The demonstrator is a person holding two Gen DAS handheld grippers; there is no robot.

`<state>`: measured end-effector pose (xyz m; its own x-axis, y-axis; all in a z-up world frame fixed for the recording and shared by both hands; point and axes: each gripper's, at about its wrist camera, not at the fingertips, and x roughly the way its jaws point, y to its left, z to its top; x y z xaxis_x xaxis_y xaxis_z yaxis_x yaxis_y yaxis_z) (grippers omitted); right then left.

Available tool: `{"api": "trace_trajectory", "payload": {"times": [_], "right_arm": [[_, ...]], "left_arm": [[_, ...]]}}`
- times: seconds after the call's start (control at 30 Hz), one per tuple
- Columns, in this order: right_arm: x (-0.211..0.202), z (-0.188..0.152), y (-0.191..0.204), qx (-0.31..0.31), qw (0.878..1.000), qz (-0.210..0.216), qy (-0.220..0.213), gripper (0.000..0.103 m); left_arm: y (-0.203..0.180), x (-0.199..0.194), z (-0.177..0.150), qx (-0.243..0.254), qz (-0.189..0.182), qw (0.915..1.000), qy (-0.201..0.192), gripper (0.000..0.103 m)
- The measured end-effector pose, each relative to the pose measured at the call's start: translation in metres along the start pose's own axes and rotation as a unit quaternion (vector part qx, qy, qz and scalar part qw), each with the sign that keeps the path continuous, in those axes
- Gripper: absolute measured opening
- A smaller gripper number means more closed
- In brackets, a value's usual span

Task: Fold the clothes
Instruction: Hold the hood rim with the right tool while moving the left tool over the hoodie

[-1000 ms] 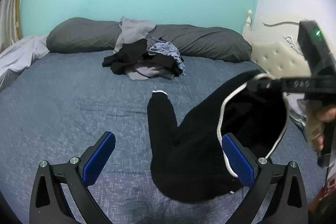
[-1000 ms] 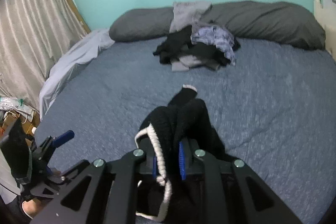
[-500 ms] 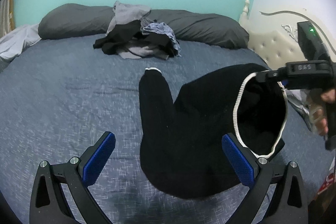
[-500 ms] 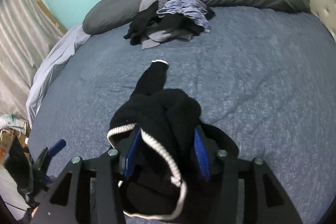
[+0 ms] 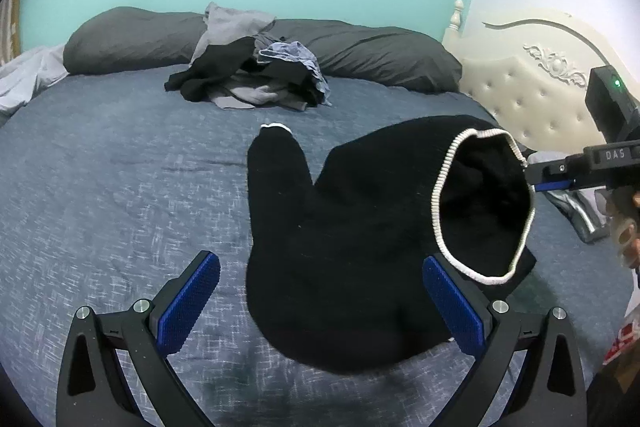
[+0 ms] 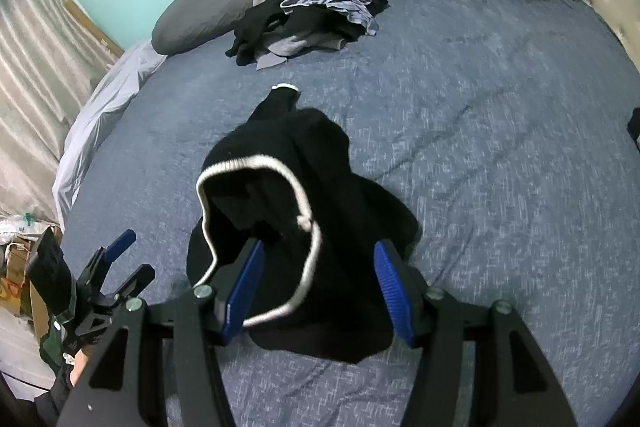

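A black knit sweater [image 5: 340, 227] with white trim at its opening lies bunched on the blue bed; it also shows in the right wrist view [image 6: 304, 195]. One sleeve with a white cuff [image 5: 274, 126] points toward the pillows. My left gripper [image 5: 320, 307] is open, its blue pads on either side of the sweater's near part. My right gripper [image 6: 316, 291] is open around the trimmed opening, and the cloth sags between its pads. In the left wrist view the right gripper [image 5: 548, 175] sits at the raised edge of the opening.
A pile of unfolded clothes [image 5: 256, 75] lies by the grey pillows [image 5: 132, 39] at the back. A cream tufted headboard [image 5: 532, 103] stands on the right. Curtains [image 6: 36, 67] and boxes are on the left of the bed [image 6: 500, 147].
My right gripper has opened from shut on the sweater's trimmed edge. The opening has spread wider and the sweater has settled lower on the bed. The left gripper stayed open.
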<state>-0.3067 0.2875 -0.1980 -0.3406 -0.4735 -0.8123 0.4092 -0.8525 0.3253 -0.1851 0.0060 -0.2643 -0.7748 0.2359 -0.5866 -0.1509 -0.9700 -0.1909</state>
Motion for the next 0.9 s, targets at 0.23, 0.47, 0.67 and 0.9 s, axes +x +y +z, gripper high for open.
{"api": "trace_trajectory", "payload": {"times": [0.23, 0.47, 0.67, 0.9], "right_arm": [[0.008, -0.008, 0.001, -0.003, 1.000, 0.001, 0.009, 0.059], [0.016, -0.015, 0.007, -0.025, 1.000, -0.015, 0.006, 0.045], [0.022, -0.016, 0.010, -0.024, 1.000, -0.006, 0.004, 0.045], [0.026, -0.018, 0.012, -0.023, 1.000, -0.001, 0.003, 0.045]], "left_arm": [[-0.001, -0.003, 0.000, 0.004, -0.008, 1.0000, -0.002, 0.103], [-0.011, -0.004, 0.004, 0.014, -0.023, 0.9996, -0.004, 0.103], [-0.023, 0.005, 0.010, 0.024, -0.035, 0.9991, 0.004, 0.103], [-0.028, 0.021, 0.020, 0.005, -0.050, 0.9986, 0.020, 0.103]]}}
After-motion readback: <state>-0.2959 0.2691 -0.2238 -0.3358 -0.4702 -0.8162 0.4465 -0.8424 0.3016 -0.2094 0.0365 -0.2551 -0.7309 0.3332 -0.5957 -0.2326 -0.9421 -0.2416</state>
